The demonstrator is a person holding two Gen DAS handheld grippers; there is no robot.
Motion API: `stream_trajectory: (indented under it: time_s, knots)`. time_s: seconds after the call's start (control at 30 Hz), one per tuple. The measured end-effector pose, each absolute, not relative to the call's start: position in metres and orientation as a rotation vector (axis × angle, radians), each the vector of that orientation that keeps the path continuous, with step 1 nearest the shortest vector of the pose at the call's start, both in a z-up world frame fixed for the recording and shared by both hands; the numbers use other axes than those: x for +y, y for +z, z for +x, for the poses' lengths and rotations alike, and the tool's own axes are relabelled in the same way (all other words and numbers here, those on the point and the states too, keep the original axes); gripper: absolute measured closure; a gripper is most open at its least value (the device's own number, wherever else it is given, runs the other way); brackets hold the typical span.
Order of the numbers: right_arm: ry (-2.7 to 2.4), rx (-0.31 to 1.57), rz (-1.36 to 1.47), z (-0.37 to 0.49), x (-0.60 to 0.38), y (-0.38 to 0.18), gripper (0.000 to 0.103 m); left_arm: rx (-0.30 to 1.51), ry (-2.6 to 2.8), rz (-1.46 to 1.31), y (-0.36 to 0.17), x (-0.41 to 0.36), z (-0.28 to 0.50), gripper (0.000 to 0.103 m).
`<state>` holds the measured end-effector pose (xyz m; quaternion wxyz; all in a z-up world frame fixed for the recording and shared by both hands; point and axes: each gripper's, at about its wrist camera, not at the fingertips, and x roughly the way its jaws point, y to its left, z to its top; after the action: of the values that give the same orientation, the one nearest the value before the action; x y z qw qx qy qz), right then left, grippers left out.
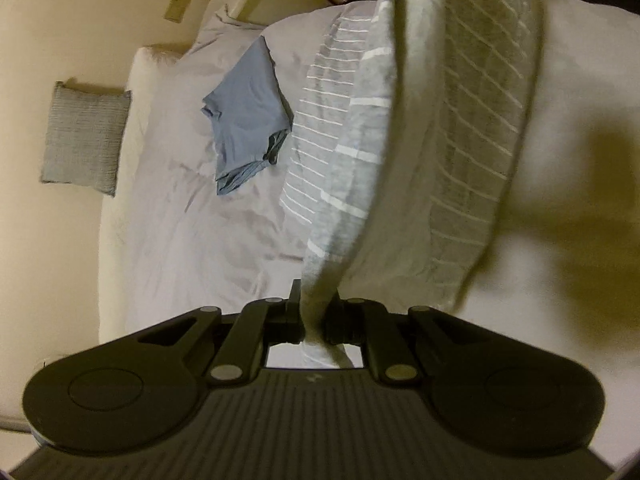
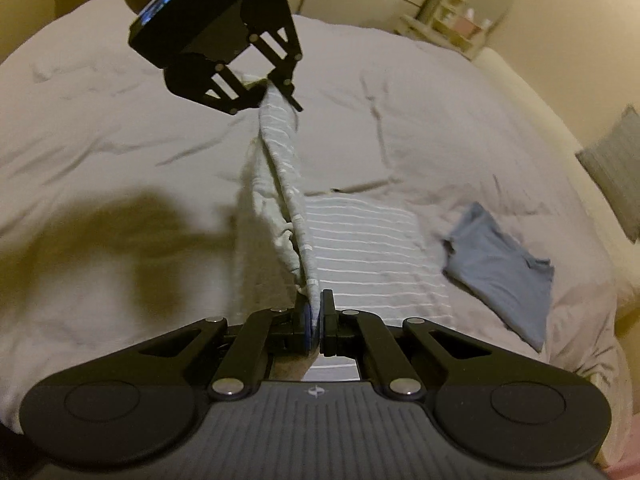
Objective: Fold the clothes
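A grey garment with thin white stripes [image 2: 360, 236] is stretched above the bed between both grippers, its lower part resting on the cover. My left gripper [image 1: 318, 308] is shut on one edge of that striped garment [image 1: 440, 120], which hangs in folds in front of its camera. At the other end my right gripper [image 2: 318, 312] is shut on the opposite edge. The left gripper [image 2: 276, 90] also shows in the right wrist view, raised at the far end of the taut fabric. A folded blue garment [image 1: 248, 116] lies on the bed beside the striped one, and the same blue garment [image 2: 500, 264] appears at the right.
The bed cover [image 2: 120, 100] is pale and wrinkled, with dark shadows of the grippers on it. A grey textured cushion [image 1: 84, 136] leans at the bed's head against a cream wall. A shelf with small items [image 2: 460, 20] stands in the far corner.
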<state>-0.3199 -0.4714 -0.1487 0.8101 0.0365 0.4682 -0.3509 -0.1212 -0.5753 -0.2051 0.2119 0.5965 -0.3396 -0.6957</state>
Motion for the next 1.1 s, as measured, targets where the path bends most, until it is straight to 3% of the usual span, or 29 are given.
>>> stream_trajectory:
  time_s: [0.47, 0.87, 1.0, 1.1]
  knots:
    - [-0.768, 0.944, 0.469, -0.430, -0.618, -0.197, 0.102, -0.737, -2.036, 1.866, -0.247, -0.722, -0.222, 0.096]
    - [-0.814, 0.940, 0.695, -0.466, -0.676, -0.258, 0.102, -0.624, -2.117, 1.981, -0.305, -0.783, -0.263, 0.095]
    - [-0.831, 0.935, 0.796, -0.475, -0.689, -0.279, 0.099, -0.519, -2.114, 1.992, -0.319, -0.799, -0.267, 0.090]
    - [-0.850, 0.922, 0.849, -0.482, -0.691, -0.286, 0.094, -0.376, -2.109, 1.942, -0.318, -0.812, -0.263, 0.081]
